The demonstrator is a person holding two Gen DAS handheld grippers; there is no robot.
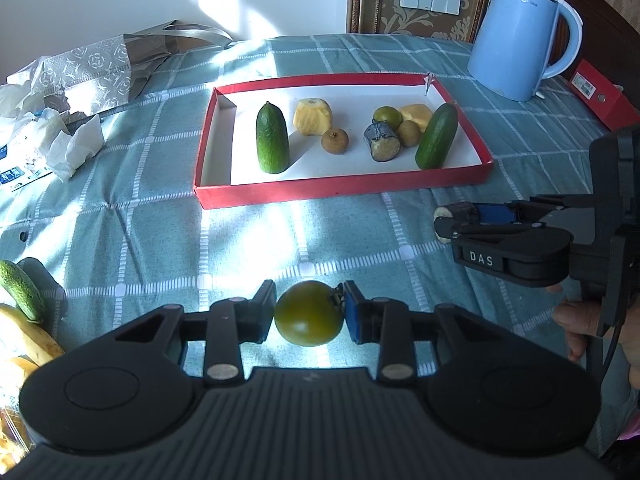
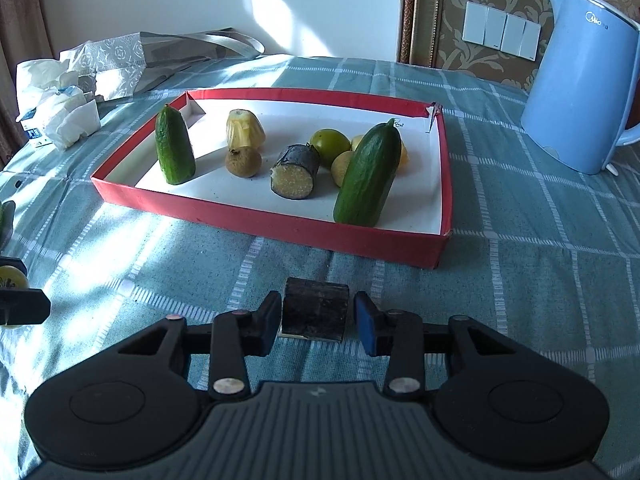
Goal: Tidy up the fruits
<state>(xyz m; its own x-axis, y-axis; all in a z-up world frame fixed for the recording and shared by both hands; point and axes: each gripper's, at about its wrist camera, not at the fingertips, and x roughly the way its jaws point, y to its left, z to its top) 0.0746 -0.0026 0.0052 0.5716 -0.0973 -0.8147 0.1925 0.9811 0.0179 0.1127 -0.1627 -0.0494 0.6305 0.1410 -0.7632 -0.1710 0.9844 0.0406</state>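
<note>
A red-walled tray [image 1: 340,192] [image 2: 280,228] with a white floor holds two cucumbers [image 1: 273,139] [image 2: 368,176], pale yellow pieces [image 1: 313,117], brown round fruits [image 1: 335,141], a green fruit [image 2: 330,145] and a dark sugarcane piece [image 2: 294,172]. My left gripper [image 1: 309,314] is shut on a green tomato [image 1: 309,313], in front of the tray. My right gripper [image 2: 316,318] is closed around a dark sugarcane piece [image 2: 314,312], in front of the tray's near right corner; it shows in the left wrist view [image 1: 452,222].
A blue kettle [image 1: 520,36] [image 2: 584,84] stands at the back right. A red box [image 1: 604,96] lies beside it. Tissues [image 1: 68,140] and a silver bag [image 1: 92,68] lie at the back left. A cucumber [image 1: 22,290] and yellow fruit [image 1: 28,336] lie at the left.
</note>
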